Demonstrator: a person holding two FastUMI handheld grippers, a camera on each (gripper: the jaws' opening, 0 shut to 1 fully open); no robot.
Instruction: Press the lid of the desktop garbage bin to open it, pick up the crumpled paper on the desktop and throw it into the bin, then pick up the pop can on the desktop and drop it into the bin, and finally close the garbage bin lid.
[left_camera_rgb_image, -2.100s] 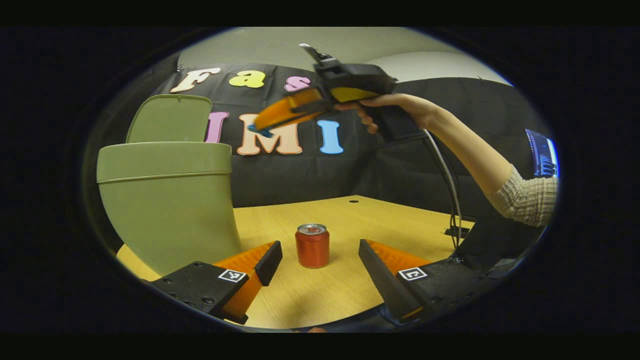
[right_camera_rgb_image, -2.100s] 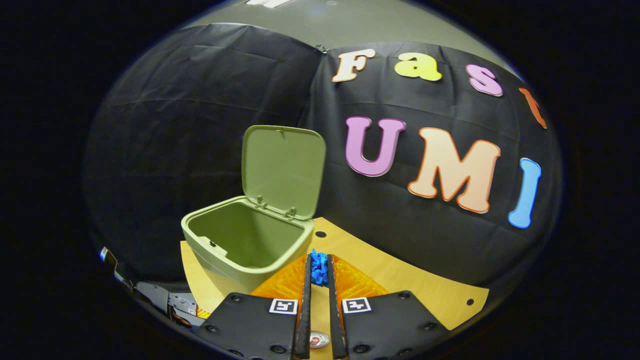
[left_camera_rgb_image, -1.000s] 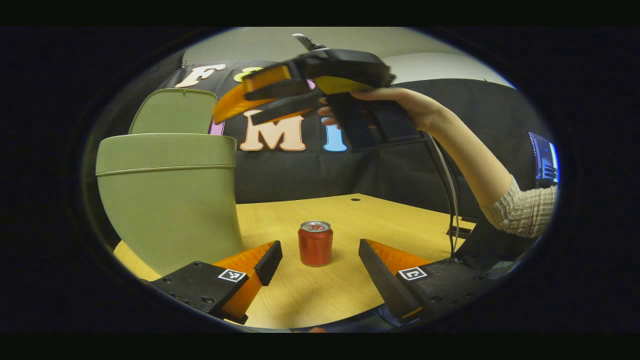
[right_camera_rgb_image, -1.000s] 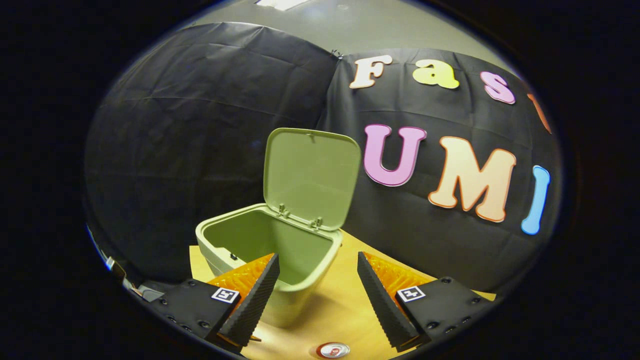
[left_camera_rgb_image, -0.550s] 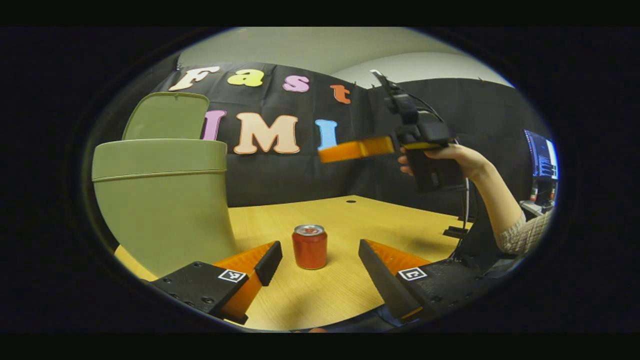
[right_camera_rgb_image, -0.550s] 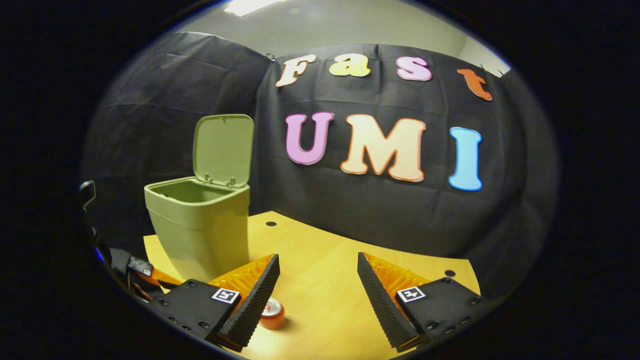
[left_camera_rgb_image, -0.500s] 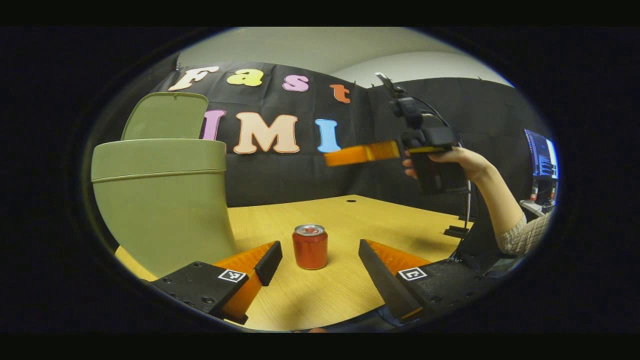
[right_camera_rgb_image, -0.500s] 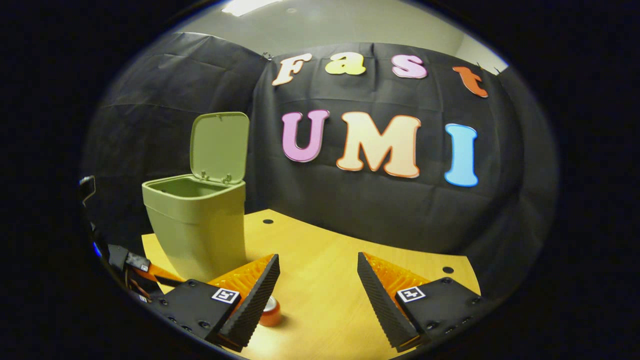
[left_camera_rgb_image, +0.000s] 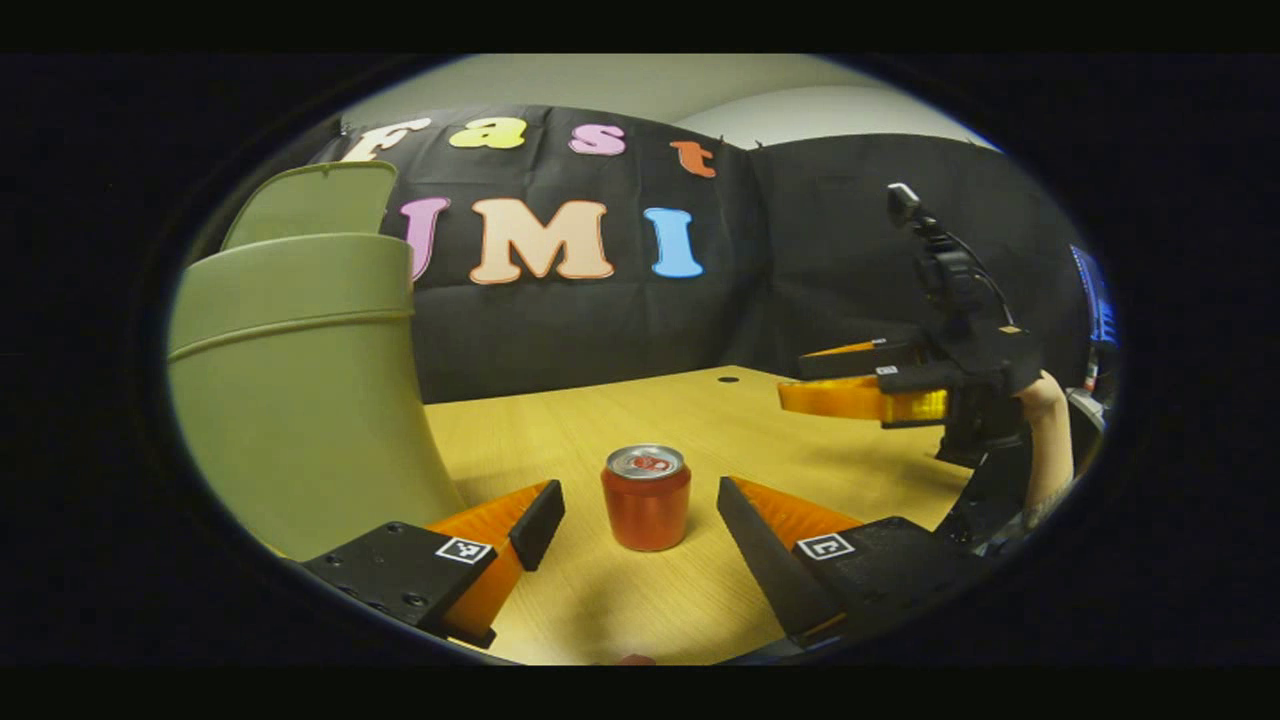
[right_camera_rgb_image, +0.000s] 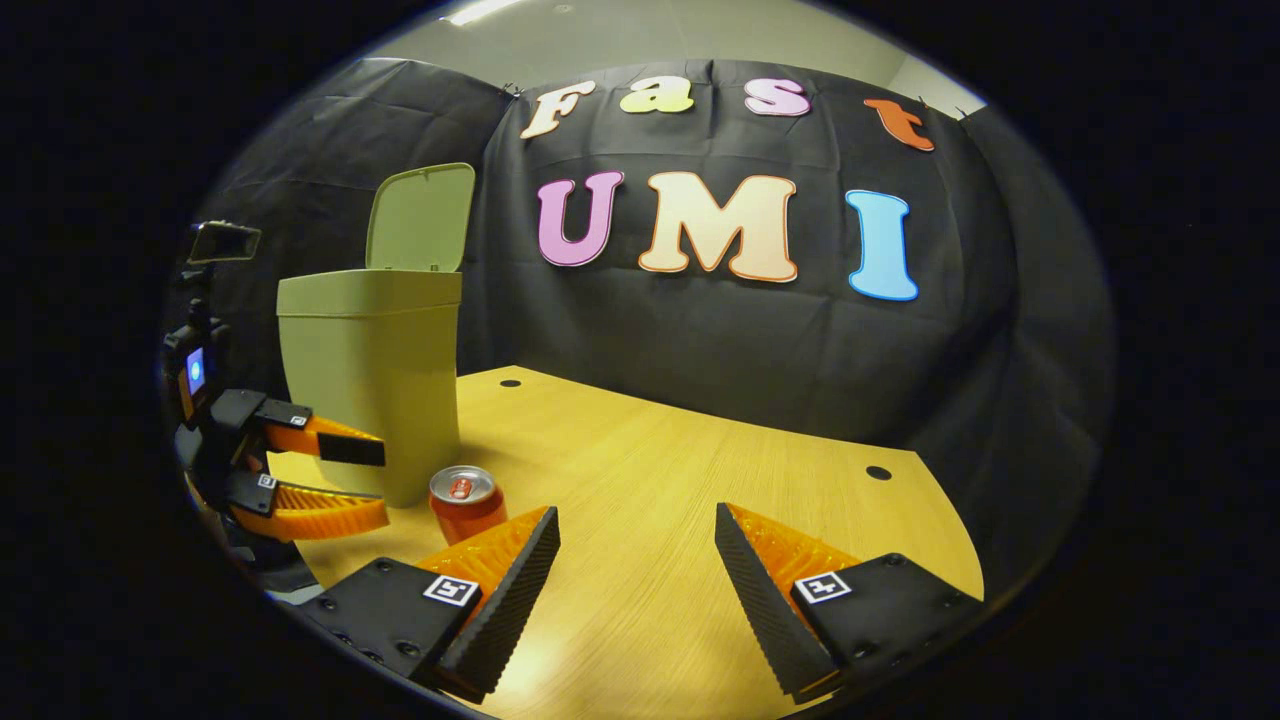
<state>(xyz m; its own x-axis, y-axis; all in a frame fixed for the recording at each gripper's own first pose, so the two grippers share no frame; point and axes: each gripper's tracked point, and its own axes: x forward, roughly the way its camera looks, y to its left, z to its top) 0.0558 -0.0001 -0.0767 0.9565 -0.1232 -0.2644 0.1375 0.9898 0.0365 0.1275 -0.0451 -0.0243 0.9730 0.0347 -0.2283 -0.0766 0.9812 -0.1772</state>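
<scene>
Left gripper view: your left gripper (left_camera_rgb_image: 640, 520) is spread wide, empty, lined up on the upright red aluminium pop can (left_camera_rgb_image: 646, 497) on the wooden worktop (left_camera_rgb_image: 620, 420), beside the olive plastic bin (left_camera_rgb_image: 290, 390), lid (right_camera_rgb_image: 420, 217) up to receive it. Right gripper (right_camera_rgb_image: 637, 560) is parked wide, clear.

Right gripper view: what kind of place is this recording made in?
Most likely a staged recording booth, not a home. Black cloth hangs as the wall behind a bare wooden table, which carries just a few props: a green bin with its lid up and a red can.
</scene>
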